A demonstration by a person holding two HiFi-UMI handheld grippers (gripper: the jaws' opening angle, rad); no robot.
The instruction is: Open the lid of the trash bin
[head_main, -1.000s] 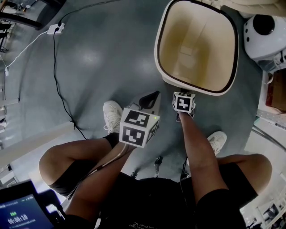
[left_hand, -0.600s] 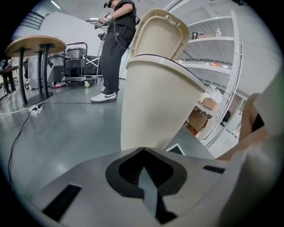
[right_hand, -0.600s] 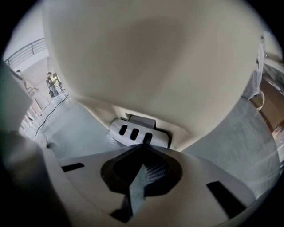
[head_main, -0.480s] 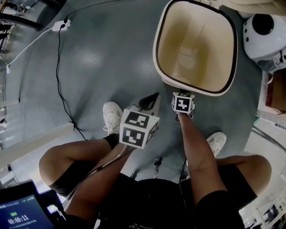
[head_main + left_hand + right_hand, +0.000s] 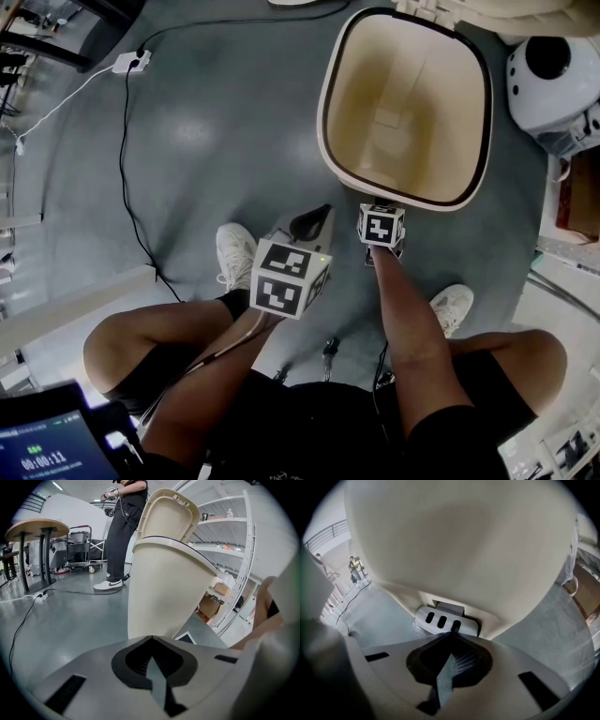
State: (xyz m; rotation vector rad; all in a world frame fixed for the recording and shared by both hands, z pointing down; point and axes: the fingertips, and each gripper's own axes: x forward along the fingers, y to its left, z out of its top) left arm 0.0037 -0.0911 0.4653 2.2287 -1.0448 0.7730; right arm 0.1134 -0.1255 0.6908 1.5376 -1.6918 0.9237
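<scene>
The cream trash bin (image 5: 405, 194) stands with its top uncovered, its empty inside showing from above. In the left gripper view its lid (image 5: 168, 513) is tilted up behind the body (image 5: 164, 588). My right gripper (image 5: 381, 214) is shut, low at the bin's near foot, under its marker cube. Its closed tips (image 5: 451, 633) rest at the grey foot pedal (image 5: 447, 619), which has three slots. My left gripper (image 5: 317, 212) is shut on nothing and hangs left of the right one, its tip (image 5: 151, 638) pointing at the bin's side.
A black cable and white power strip (image 5: 127, 63) lie on the grey floor to the left. A white round device (image 5: 548, 70) sits right of the bin. My shoes (image 5: 234, 253) (image 5: 453, 305) flank the grippers. A person (image 5: 123, 531) stands beyond the bin; shelving (image 5: 234, 550) is at right.
The head view has shifted slightly, so the bin sits a little lower-left in frame. Both grippers stay shut, the right one still at the bin's foot. The bin's top stays uncovered.
</scene>
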